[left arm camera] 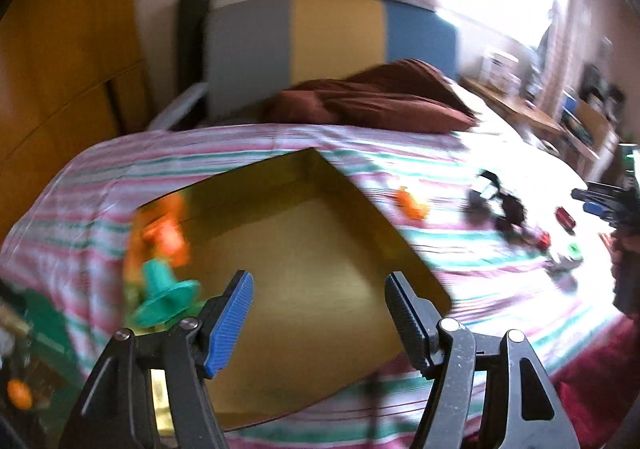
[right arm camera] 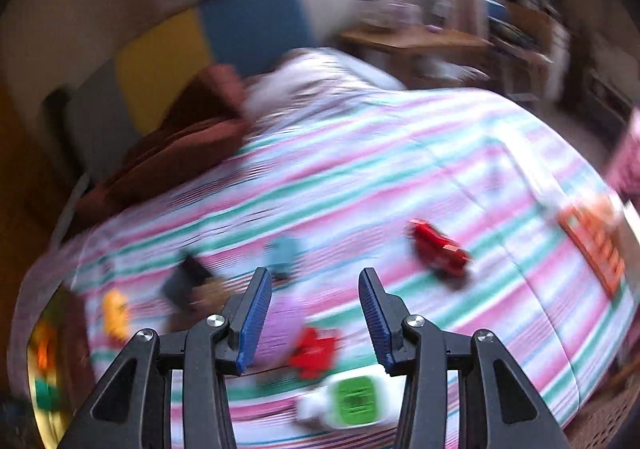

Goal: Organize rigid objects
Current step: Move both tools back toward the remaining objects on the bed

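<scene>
A shallow cardboard box [left arm camera: 312,233] lies open on the striped bedspread [left arm camera: 240,145]. An orange toy [left arm camera: 164,233] and a teal toy [left arm camera: 164,293] sit at its left wall. My left gripper [left arm camera: 319,297] is open and empty over the box's near part. Loose toys lie to the right: an orange one [left arm camera: 412,203] and dark and red pieces [left arm camera: 508,209]. My right gripper [right arm camera: 315,303] is open and empty above a red toy [right arm camera: 314,353], a purple piece [right arm camera: 280,329] and a white and green item [right arm camera: 352,401]. A red car [right arm camera: 440,249] lies further right.
A brown pillow [left arm camera: 376,97] lies at the headboard [left arm camera: 332,45]. A wooden side table [right arm camera: 416,37] and shelves stand beyond the bed. An orange flat item [right arm camera: 596,245] lies at the bed's right edge. The box corner shows in the right wrist view [right arm camera: 52,361].
</scene>
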